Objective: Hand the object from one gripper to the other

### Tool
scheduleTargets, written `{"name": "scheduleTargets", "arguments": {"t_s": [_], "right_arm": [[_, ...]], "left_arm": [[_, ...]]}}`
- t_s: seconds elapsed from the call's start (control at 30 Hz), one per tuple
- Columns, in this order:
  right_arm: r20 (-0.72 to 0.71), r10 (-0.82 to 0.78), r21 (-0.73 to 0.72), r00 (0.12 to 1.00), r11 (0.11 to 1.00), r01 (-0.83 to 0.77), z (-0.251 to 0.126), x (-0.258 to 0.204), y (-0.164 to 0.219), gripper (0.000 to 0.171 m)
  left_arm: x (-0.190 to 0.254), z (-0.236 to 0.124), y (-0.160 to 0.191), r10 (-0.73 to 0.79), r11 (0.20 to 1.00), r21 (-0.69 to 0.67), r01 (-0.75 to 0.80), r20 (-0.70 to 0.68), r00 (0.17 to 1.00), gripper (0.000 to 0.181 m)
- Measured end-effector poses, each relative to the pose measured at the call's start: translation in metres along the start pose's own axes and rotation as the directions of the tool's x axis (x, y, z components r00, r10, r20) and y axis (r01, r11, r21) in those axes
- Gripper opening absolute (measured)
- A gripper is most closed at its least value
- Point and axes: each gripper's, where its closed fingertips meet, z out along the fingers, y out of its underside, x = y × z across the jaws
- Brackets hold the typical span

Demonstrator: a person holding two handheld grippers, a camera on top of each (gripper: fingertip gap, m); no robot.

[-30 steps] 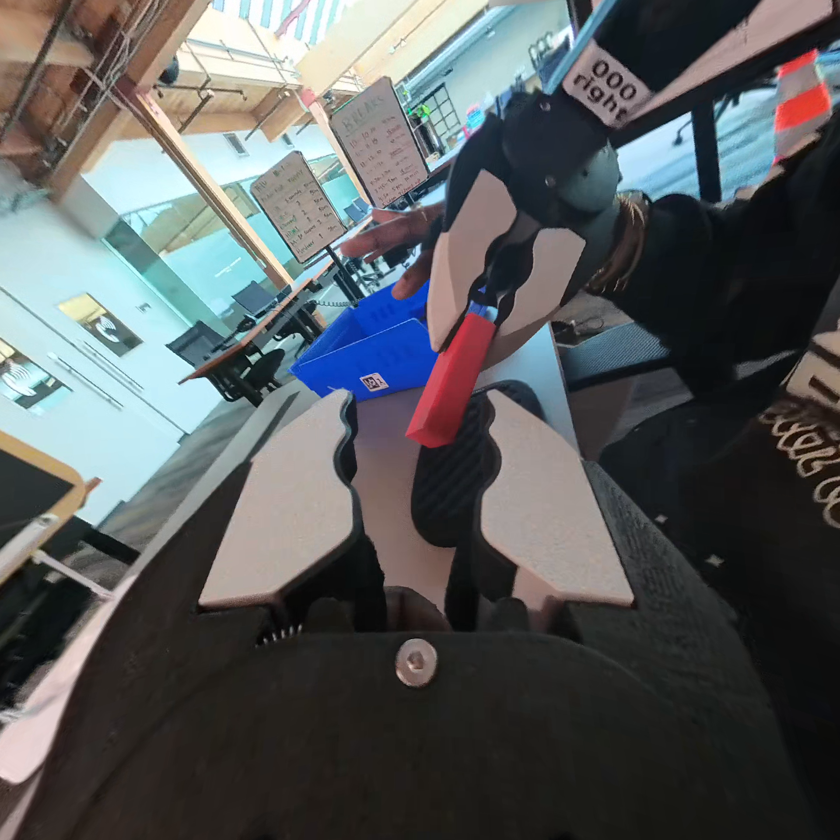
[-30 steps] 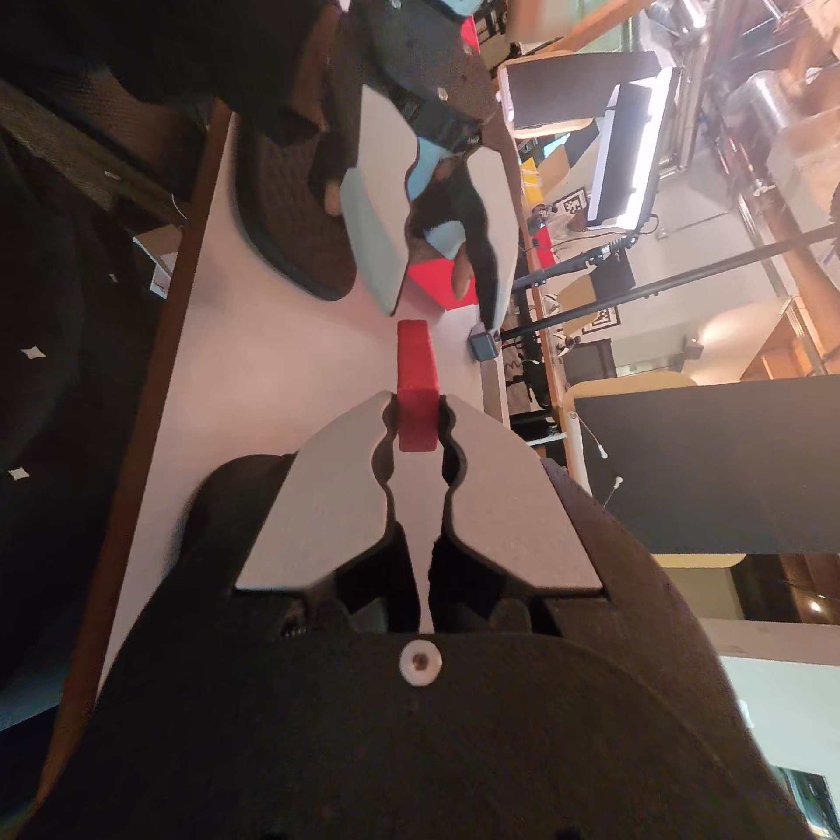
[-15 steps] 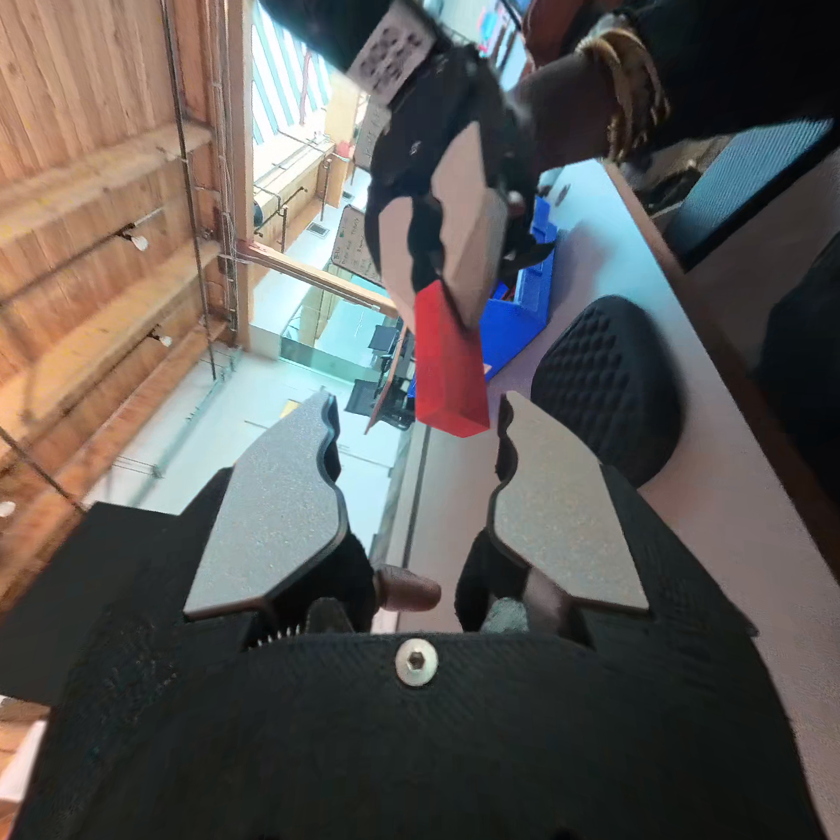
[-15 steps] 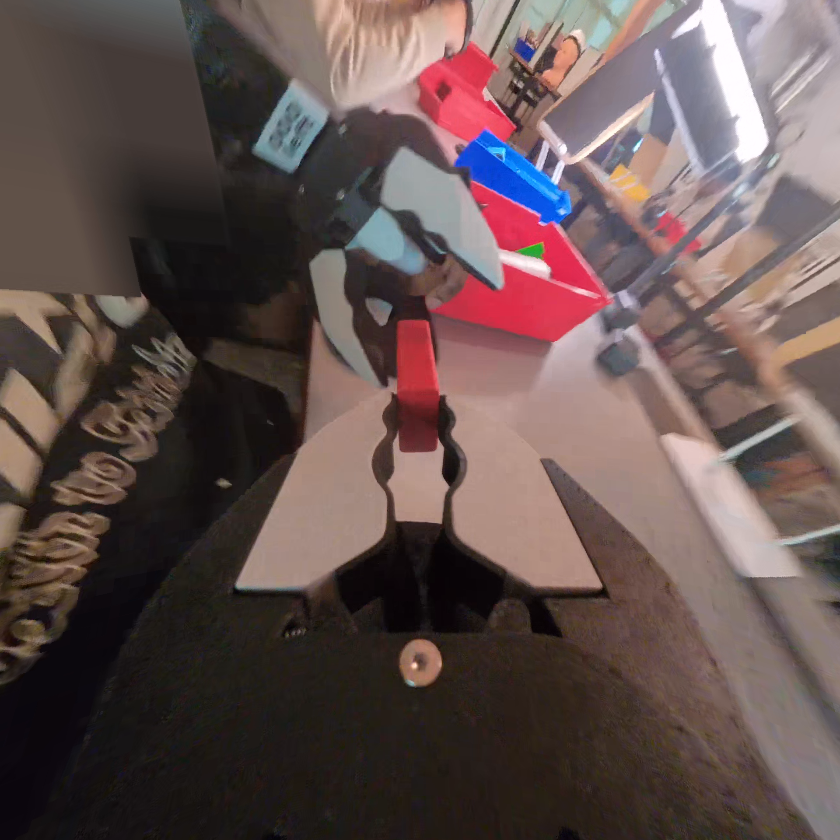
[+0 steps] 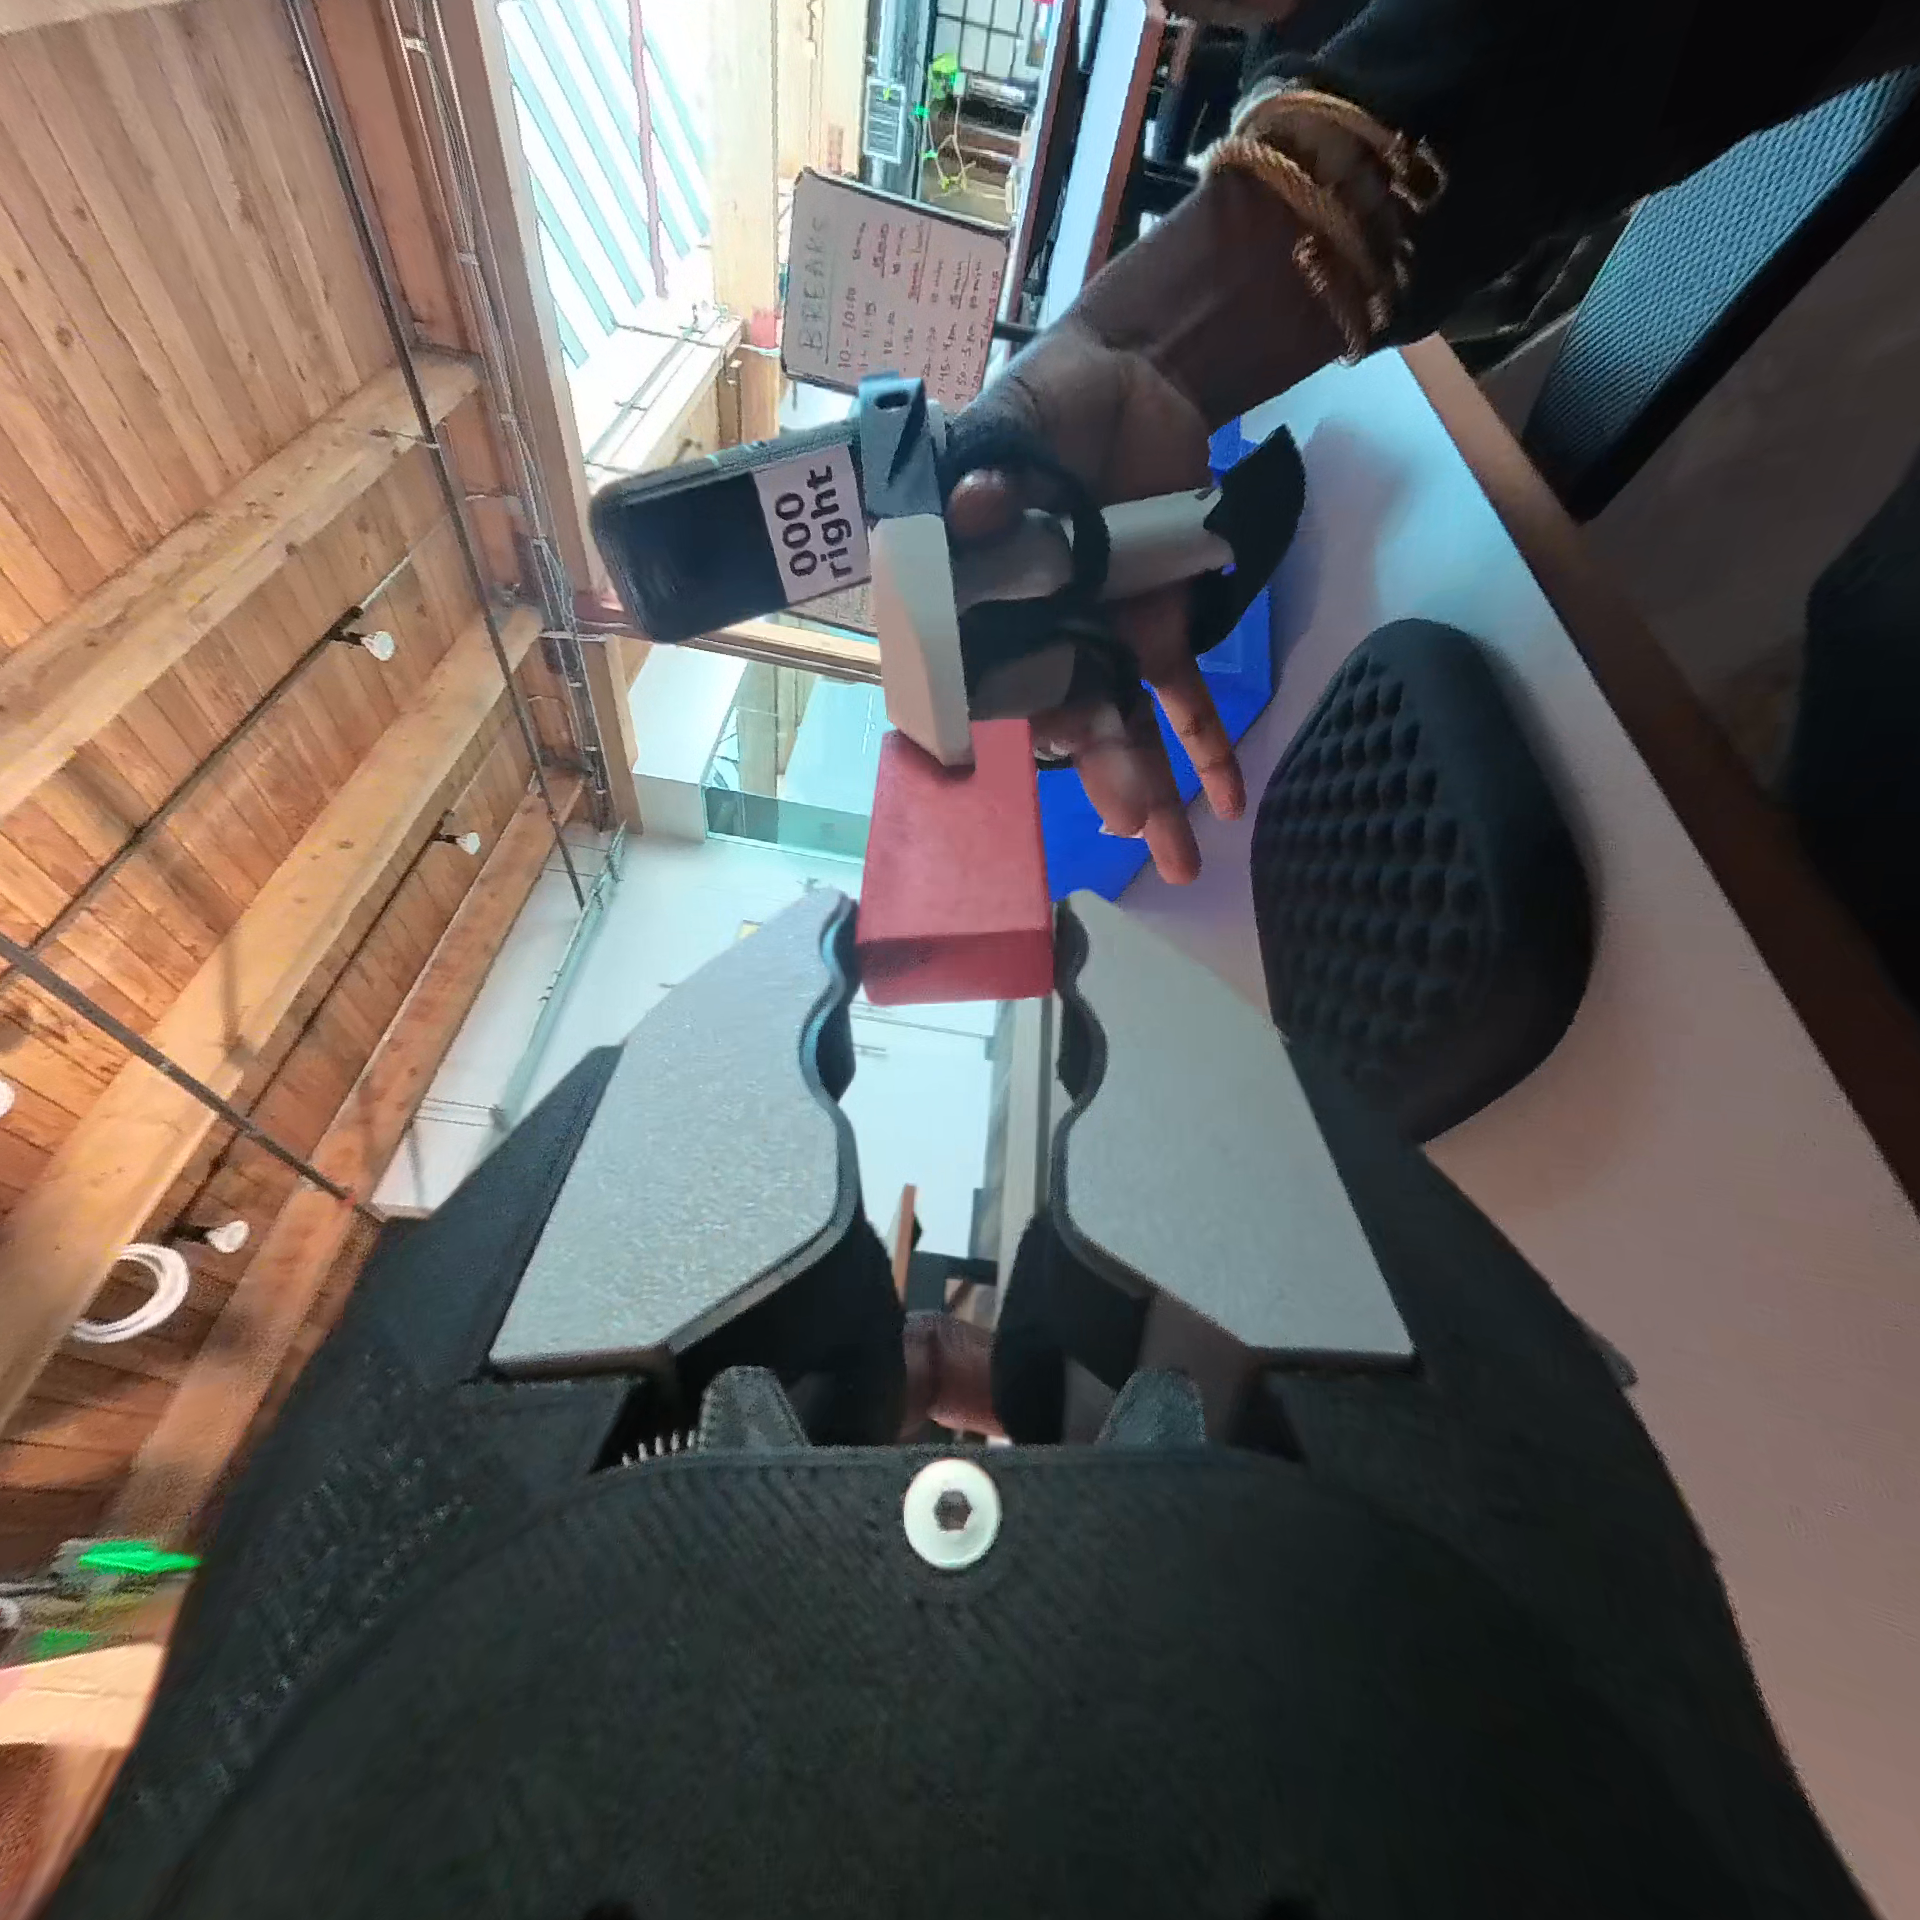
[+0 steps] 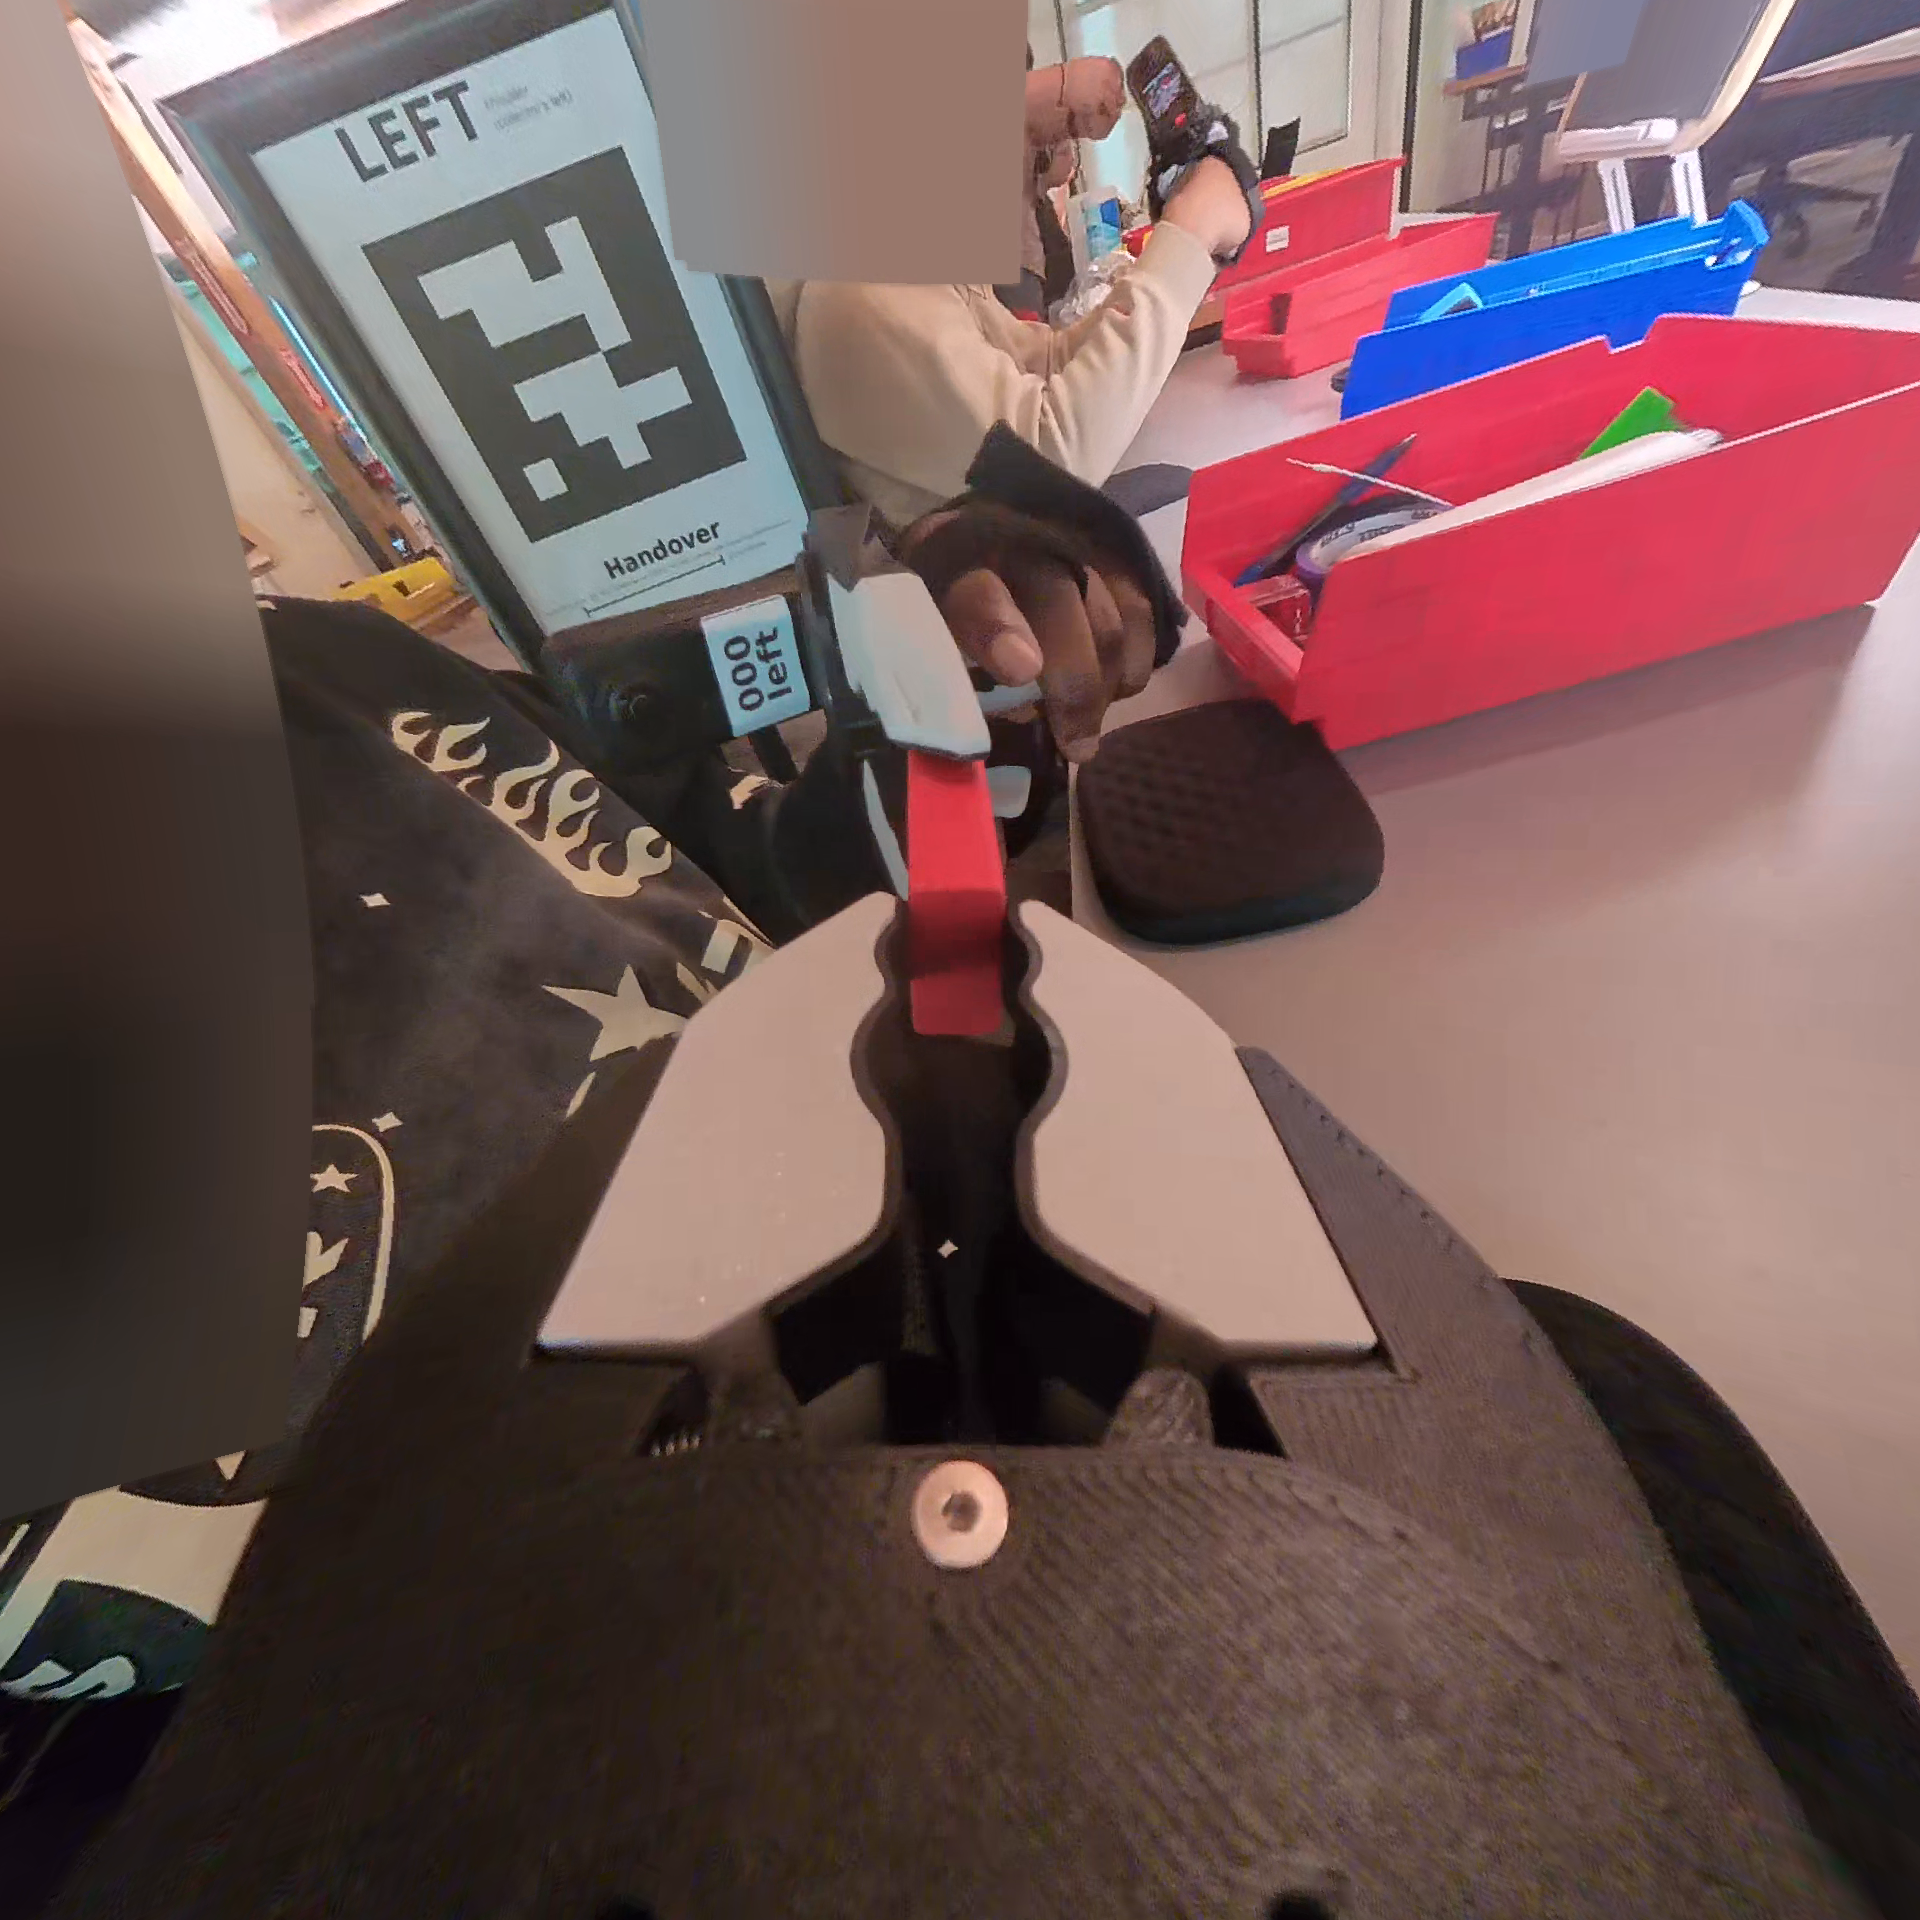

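Note:
A red rectangular block point(image 5: 951, 862) hangs in the air between both grippers. In the left wrist view my left gripper point(image 5: 954, 925) has its fingertips pressed on the two sides of the block's near end. The right gripper point(image 5: 966, 727) comes from above, held by a hand, and clamps the far end. In the right wrist view my right gripper point(image 6: 956, 920) is shut on the block point(image 6: 951, 862), and the left gripper point(image 6: 935, 748) grips its far end. The block sits just off the table's near edge.
A black padded wrist rest point(image 6: 1226, 821) lies on the grey table point(image 6: 1558, 987), close to the right of the block. Behind it stand a red bin point(image 6: 1558, 613) with tools and a blue bin point(image 6: 1558, 312). Another person's beige sleeve point(image 6: 987, 364) shows farther back. Both grippers' tips are close together, under 4 cm apart.
The two grippers have come together. My left gripper was open around the block's end and has now closed on it. The right gripper still holds the block.

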Motion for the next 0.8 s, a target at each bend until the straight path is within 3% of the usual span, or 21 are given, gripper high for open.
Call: {"name": "scheduleTargets", "arguments": {"t_s": [0.03, 0.13, 0.17, 0.23, 0.33, 0.4, 0.5, 0.67, 0.73, 0.8], "right_arm": [[0.000, -0.002, -0.001, 1.000, 1.000, 0.002, 0.000, 0.000, 0.000, 0.017], [-0.053, -0.134, 0.059, 0.990, 0.989, 0.137, 0.000, 0.001, -0.010, 0.026], [-0.106, -0.237, 0.090, 0.966, 0.965, 0.247, -0.001, 0.002, -0.016, 0.042], [-0.231, -0.490, 0.089, 0.841, 0.850, 0.520, -0.005, 0.000, -0.024, 0.063], [-0.318, -0.729, -0.001, 0.606, 0.639, 0.769, -0.006, -0.009, -0.028, 0.065], [-0.287, -0.741, -0.025, 0.607, 0.639, 0.769, -0.002, -0.014, -0.024, 0.065], [-0.272, -0.749, -0.013, 0.603, 0.630, 0.777, 0.000, -0.018, -0.023, 0.057], [-0.215, -0.674, 0.002, 0.707, 0.723, 0.691, 0.006, -0.018, -0.015, 0.047], [-0.212, -0.666, -0.040, 0.715, 0.737, 0.675, 0.008, -0.013, -0.010, 0.036], [-0.212, -0.660, -0.085, 0.721, 0.748, 0.659, 0.009, -0.008, -0.006, 0.036]], "left_arm": [[0.000, 0.000, 0.000, -0.032, 0.999, -0.001, 0.032, -0.010, 0.999, 0.035], [-0.005, -0.003, -0.002, -0.262, 0.965, 0.017, 0.263, -0.056, 0.964, 0.035], [-0.009, -0.004, -0.002, -0.367, 0.929, 0.028, 0.369, -0.072, 0.928, 0.035], [-0.012, -0.007, -0.001, -0.543, 0.833, 0.033, 0.552, -0.140, 0.828, 0.034], [-0.011, -0.010, -0.006, -0.709, 0.675, 0.033, 0.737, -0.248, 0.660, 0.034], [-0.010, -0.010, -0.013, -0.757, 0.592, 0.044, 0.805, -0.311, 0.574, 0.035], [-0.011, -0.011, -0.020, -0.780, 0.522, 0.069, 0.850, -0.365, 0.508, 0.035], [-0.008, -0.009, -0.020, -0.763, 0.551, 0.073, 0.831, -0.360, 0.538, 0.035], [-0.008, -0.009, -0.020, -0.759, 0.558, 0.073, 0.827, -0.357, 0.544, 0.035], [-0.008, -0.010, -0.021, -0.754, 0.565, 0.076, 0.822, -0.357, 0.551, 0.035]]}}
